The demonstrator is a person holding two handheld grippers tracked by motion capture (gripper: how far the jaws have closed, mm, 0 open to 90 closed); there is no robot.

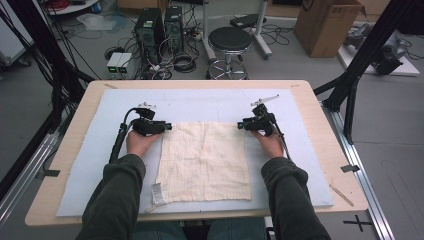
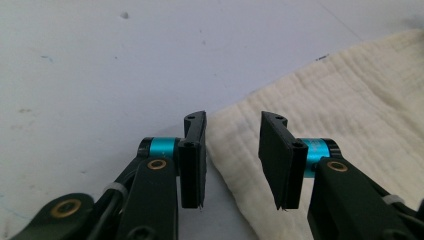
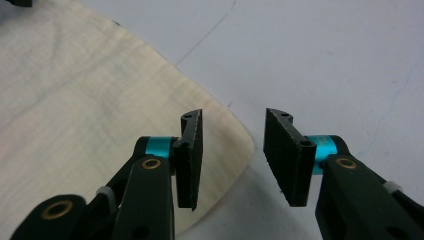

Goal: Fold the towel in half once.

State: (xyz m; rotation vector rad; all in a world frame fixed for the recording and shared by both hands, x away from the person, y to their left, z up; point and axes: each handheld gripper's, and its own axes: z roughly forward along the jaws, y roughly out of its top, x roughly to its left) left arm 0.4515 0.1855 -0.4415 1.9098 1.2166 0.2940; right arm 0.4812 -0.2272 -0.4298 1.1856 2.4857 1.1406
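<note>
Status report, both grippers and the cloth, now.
Left gripper open at cloth's far left corner. Right gripper open at far right corner. Cloth flat on the mat, ungripped. Nothing in the way.

A cream cloth point(image 1: 205, 162) lies flat on the pale blue mat point(image 1: 200, 102) that covers the wooden table point(image 1: 325, 135). The left gripper point(image 1: 167, 127) sits at the cloth's far left corner, the right gripper point(image 1: 241, 125) at its far right corner, each held in a hand just outside the cloth's side edge. A white label point(image 1: 158, 194) shows at the cloth's near left corner.
</note>
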